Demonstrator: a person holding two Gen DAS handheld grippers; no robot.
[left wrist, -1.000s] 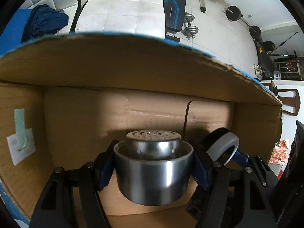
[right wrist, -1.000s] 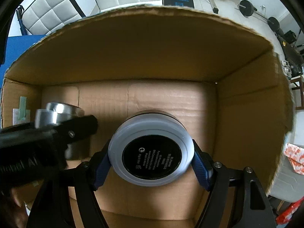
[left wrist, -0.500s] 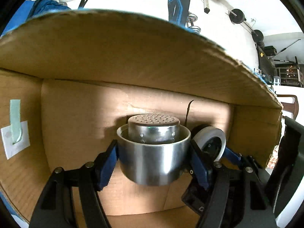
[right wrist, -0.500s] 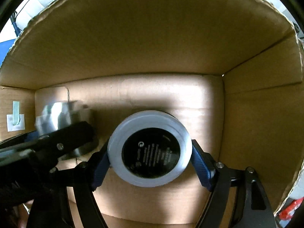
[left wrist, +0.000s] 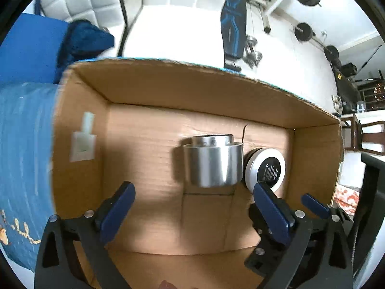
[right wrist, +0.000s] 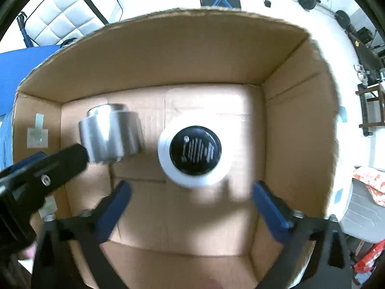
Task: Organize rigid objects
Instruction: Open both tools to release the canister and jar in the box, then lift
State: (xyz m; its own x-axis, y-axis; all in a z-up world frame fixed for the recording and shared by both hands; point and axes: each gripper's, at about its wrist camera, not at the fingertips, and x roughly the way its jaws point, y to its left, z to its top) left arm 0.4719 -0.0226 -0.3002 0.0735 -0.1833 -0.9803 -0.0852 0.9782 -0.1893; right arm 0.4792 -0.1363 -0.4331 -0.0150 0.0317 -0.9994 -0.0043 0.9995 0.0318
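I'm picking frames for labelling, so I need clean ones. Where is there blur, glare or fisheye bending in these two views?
Left wrist view: metal cup fairly sharp, cardboard box rim bowed by the fisheye, floor beyond washed out. Right wrist view: round tin smeared, its label unreadable, a bright patch on the box floor around it.
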